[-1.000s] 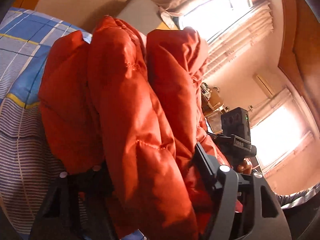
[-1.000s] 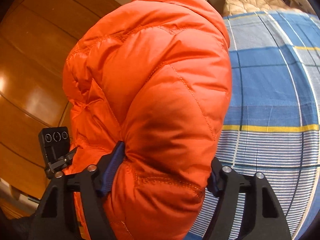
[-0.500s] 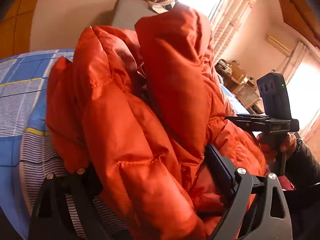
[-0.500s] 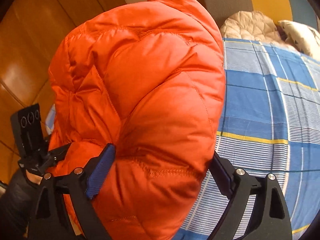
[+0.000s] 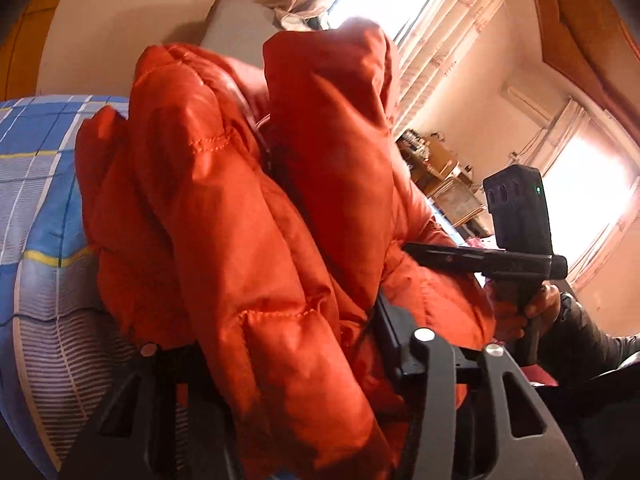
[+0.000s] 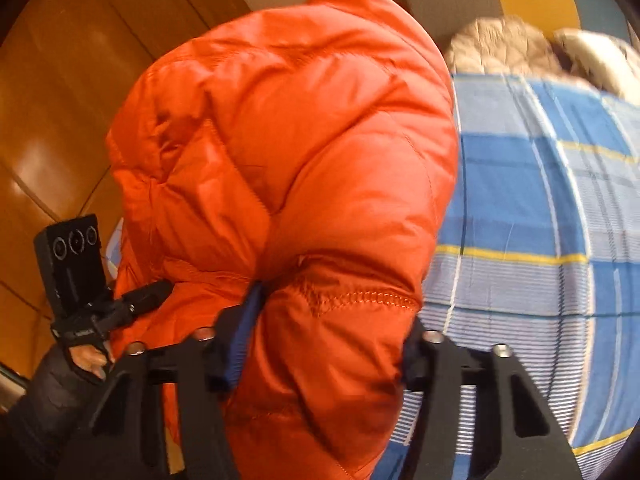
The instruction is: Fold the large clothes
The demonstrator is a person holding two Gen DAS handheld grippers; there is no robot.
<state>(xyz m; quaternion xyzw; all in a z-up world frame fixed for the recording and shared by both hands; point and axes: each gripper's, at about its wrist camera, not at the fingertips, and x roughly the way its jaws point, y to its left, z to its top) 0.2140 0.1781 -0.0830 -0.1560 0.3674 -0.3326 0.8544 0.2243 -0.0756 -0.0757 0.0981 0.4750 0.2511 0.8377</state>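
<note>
An orange puffer jacket (image 5: pixel 248 216) fills the left wrist view, bunched in thick folds and held up off the bed. My left gripper (image 5: pixel 280 344) is shut on a thick fold of it. The same jacket (image 6: pixel 288 168) fills the right wrist view, and my right gripper (image 6: pixel 328 332) is shut on another padded fold. Each view shows the other gripper's handle and camera beside the jacket, in the left wrist view (image 5: pixel 516 248) and in the right wrist view (image 6: pixel 80 276). The fingertips are buried in fabric.
A bed with a blue, white and yellow plaid sheet (image 6: pixel 540 208) lies under and behind the jacket, also seen in the left wrist view (image 5: pixel 36 200). Beige pillows (image 6: pixel 512 48) lie at its head. A wooden wall (image 6: pixel 60 80) stands left. Bright curtained windows (image 5: pixel 420 8) and a cluttered shelf (image 5: pixel 440 168) stand behind.
Both grippers have stayed shut on the jacket while turning and shifting with it. The opposite handles have come further into both views.
</note>
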